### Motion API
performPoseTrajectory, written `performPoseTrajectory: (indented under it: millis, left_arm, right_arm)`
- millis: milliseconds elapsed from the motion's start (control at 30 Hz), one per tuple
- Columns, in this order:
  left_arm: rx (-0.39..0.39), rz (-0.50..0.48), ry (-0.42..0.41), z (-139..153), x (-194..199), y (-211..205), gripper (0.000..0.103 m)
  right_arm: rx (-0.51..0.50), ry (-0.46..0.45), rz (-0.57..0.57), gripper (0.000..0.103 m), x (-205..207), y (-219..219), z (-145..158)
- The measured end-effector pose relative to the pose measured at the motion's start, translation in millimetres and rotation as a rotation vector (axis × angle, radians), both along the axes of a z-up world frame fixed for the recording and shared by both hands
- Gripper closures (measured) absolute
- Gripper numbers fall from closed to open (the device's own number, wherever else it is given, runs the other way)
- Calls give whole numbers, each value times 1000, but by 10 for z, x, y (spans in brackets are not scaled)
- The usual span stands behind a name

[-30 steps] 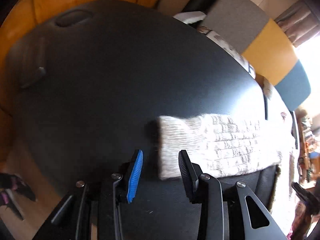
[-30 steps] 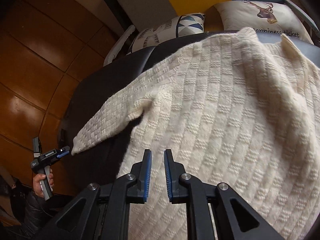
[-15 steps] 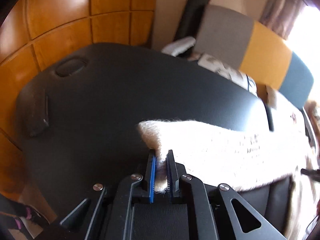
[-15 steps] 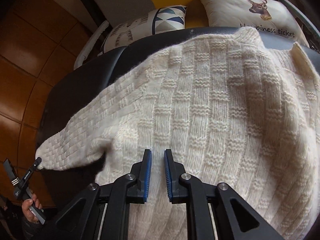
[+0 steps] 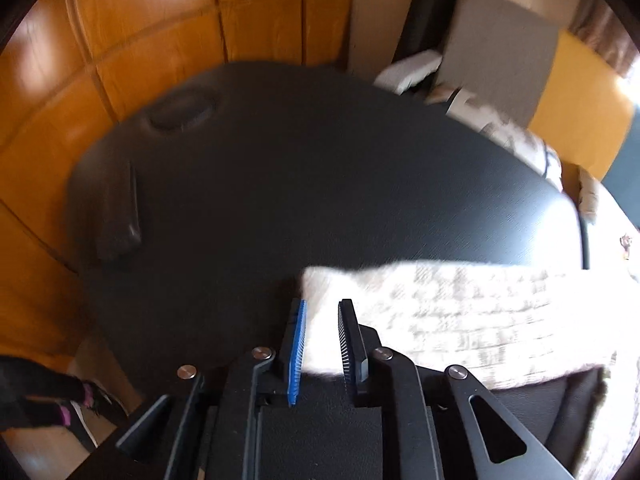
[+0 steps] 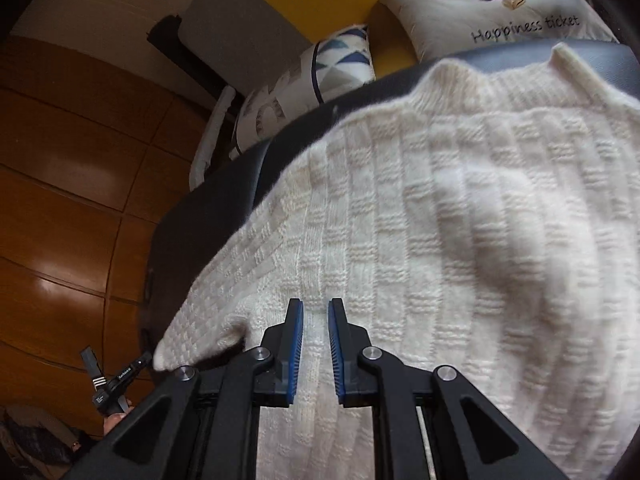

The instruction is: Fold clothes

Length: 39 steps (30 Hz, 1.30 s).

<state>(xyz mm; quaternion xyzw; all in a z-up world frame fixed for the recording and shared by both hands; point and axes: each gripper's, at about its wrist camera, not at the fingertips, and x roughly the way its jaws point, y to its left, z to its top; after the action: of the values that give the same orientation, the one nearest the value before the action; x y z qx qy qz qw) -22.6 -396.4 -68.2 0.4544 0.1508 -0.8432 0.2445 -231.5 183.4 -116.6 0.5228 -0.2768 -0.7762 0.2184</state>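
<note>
- Sweater (image 6: 440, 240), cream, block-knit, spread flat over a black padded top (image 5: 280, 180); collar end toward the far edge, near the cushions.
- Sleeve (image 5: 440, 320) stretched out sideways from the body across the dark top, cuff end at the left gripper (image 5: 323, 303).
- Left gripper: jaws just eased a little wider, cuff between them and filling the gap from blue pad to black pad; seemingly pinched, though blurred by motion, so hard to be sure of the press.
- From the right wrist view: same sleeve tapering down-left to a point just beside the left gripper's tip, with a hand (image 6: 114, 420) on the handle, low in the corner.
- Right gripper (image 6: 314, 302): jaws nearly together, only a slim gap left, aimed down over the sweater's body just beside the armpit; knit visible through the gap, nothing visibly caught between the pads.
- Grippers well apart, one at the cuff, one at the body.
- Deer cushion (image 6: 500, 12) with printed lettering beyond the collar, touching or just behind the top's far edge; triangle cushion (image 6: 312, 76) to its left.
- Wood panels (image 6: 60, 200) to the left of the top.
</note>
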Motion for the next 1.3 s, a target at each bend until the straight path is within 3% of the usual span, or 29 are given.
performPoseTrajectory:
  millis: [100,267,333,467,567,633,767,867,900,933,1033,1167,1300]
  left_arm:
    - [36,-172,73,188,-212,402,85]
    - [54,-566,131,253,-904,1600,82]
    - [31,-739,134,224,-1197,2158,68]
    - [-30,-1012,112,33,-1912,3160,55]
    - [-65,-1119,87,-84,-2362,3789,52]
    - [-69,-1140,79,-228,-2683,3989,46]
    - [-62,-1172,35,-494,-3118,4210,44]
    - [-42,-1204,-44,-733,-3234,4295,47]
    - [-47,-1191,-39,-743,-3213,4291,61]
    - [-50,-1171,-18,-728,-3181,4284,91]
    - [-113,-1082,76,-653,-3022,4234,92]
    - [-141,-1002,76,-751,-2930,4136,91]
    - [-61,-975,38,-701,-3047,4039,86]
  right_arm:
    - [62,35,-84,91,12,520,198]
    - [177,65,-186,85,-188,1271,385]
    - [193,60,-168,84,-335,1420,362]
    - [315,66,-75,84,-621,1457,253]
    - [424,81,20,84,-803,1346,145]
    - [468,80,94,84,-908,1265,55]
    - [603,65,201,83,-1050,1111,-191]
    - [599,99,198,83,-1060,1093,-221]
    - [590,107,188,83,-1061,1102,-224]
    - [581,116,177,83,-1062,1112,-227]
    - [597,151,138,83,-1073,1085,-222]
    - [631,184,40,83,-1109,965,-237]
    - [646,191,12,83,-1145,864,-238]
